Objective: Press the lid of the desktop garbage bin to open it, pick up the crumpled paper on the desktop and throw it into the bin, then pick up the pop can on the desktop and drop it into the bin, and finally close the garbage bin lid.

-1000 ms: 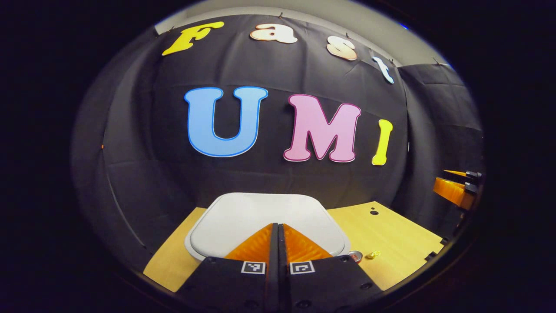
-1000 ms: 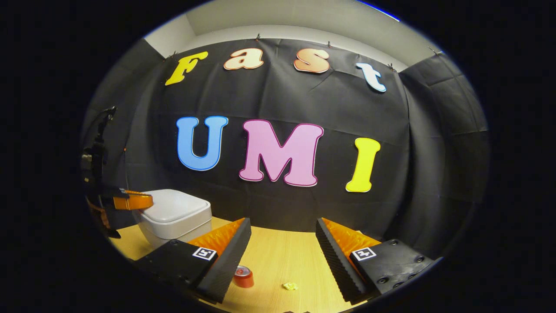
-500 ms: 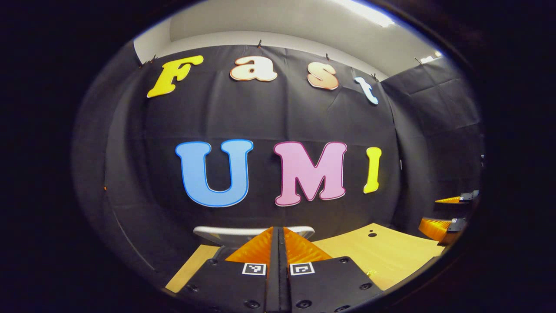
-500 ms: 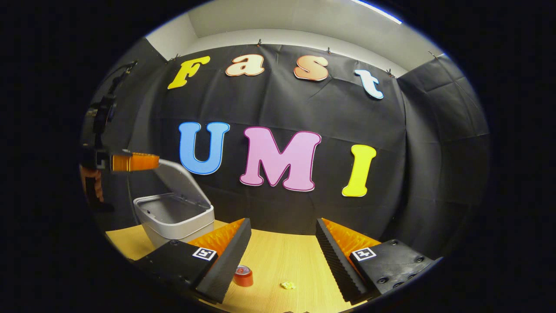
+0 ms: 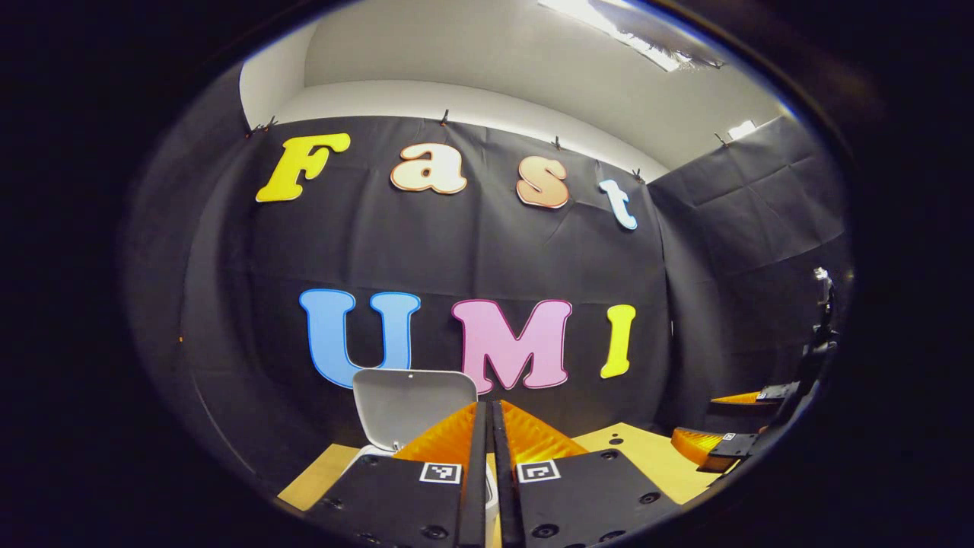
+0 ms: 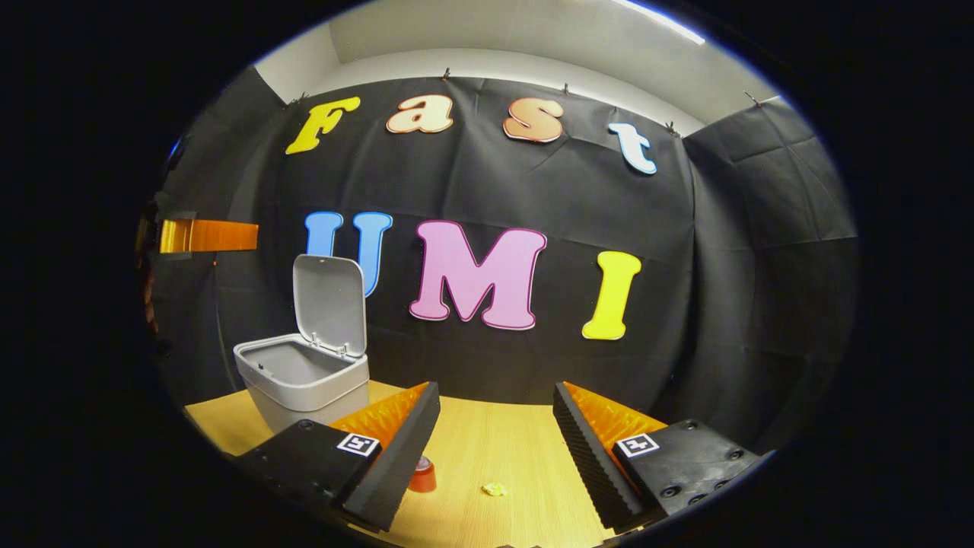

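Observation:
The grey bin (image 6: 300,380) stands at the table's left with its lid (image 6: 329,304) swung upright. In the left gripper view the raised lid (image 5: 411,403) rises just beyond my left gripper (image 5: 487,426), which is shut with nothing in it. From the right gripper view, the left gripper (image 6: 209,236) hovers high above and left of the bin. My right gripper (image 6: 494,415) is open over the table. Below it lie a small yellow crumpled paper (image 6: 494,489) and a red pop can (image 6: 422,476), partly hidden by one finger.
The wooden table (image 6: 494,449) runs back to the black cloth wall. In the left gripper view the right gripper (image 5: 730,426) shows at the far right edge, over the table (image 5: 639,449).
The bin's lid went from shut to fully upright. My left gripper rose from the lid to well above the bin. The right gripper barely moved.

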The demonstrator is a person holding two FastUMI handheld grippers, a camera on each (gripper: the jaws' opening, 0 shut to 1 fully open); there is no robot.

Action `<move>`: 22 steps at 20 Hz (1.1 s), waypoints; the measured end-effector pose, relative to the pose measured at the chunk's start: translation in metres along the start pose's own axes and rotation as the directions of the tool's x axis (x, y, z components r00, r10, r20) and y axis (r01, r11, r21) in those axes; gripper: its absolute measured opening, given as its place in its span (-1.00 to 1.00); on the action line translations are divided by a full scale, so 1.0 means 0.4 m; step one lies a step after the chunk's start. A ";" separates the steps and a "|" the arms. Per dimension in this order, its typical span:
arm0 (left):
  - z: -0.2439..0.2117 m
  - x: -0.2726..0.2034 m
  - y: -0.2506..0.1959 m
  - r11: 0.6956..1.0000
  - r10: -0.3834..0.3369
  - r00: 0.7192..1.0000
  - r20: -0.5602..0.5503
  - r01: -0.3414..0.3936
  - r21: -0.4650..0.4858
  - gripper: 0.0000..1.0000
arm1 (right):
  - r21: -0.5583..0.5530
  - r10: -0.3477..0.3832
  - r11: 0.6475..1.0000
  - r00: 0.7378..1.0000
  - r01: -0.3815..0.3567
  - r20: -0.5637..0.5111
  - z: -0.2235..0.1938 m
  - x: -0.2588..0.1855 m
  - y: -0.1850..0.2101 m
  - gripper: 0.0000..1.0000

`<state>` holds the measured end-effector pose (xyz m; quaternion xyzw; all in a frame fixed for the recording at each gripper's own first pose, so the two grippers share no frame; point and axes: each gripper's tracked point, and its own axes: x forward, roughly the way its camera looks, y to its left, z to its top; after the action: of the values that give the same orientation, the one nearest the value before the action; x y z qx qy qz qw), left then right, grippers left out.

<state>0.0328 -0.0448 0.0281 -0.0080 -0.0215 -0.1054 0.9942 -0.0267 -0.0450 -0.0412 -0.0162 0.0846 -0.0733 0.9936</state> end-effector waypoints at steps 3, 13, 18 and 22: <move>-0.008 -0.016 -0.037 1.000 -0.029 1.000 -0.006 0.029 0.006 0.02 | 0.005 -0.009 1.000 1.000 0.009 -0.027 -0.014 -0.007 0.000 0.93; -0.121 -0.042 -0.035 0.994 0.029 0.993 -0.116 -0.040 -0.101 0.92 | -0.026 0.055 0.997 0.956 -0.066 -0.287 -0.137 -0.049 0.005 0.94; -0.209 -0.045 0.019 0.980 0.077 0.975 -0.210 -0.113 -0.164 0.92 | -0.006 0.127 0.989 0.857 -0.150 -0.500 -0.230 -0.100 0.020 0.94; -0.268 -0.065 0.080 0.975 0.154 0.950 -0.273 -0.190 -0.113 0.89 | 0.006 0.141 0.984 0.748 -0.181 -0.648 -0.290 -0.147 0.009 0.94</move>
<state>0.0186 -0.0101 -0.0803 -0.0644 0.1183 -0.0196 0.9907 -0.1033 -0.0350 -0.1458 -0.0112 0.4246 0.0139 0.9052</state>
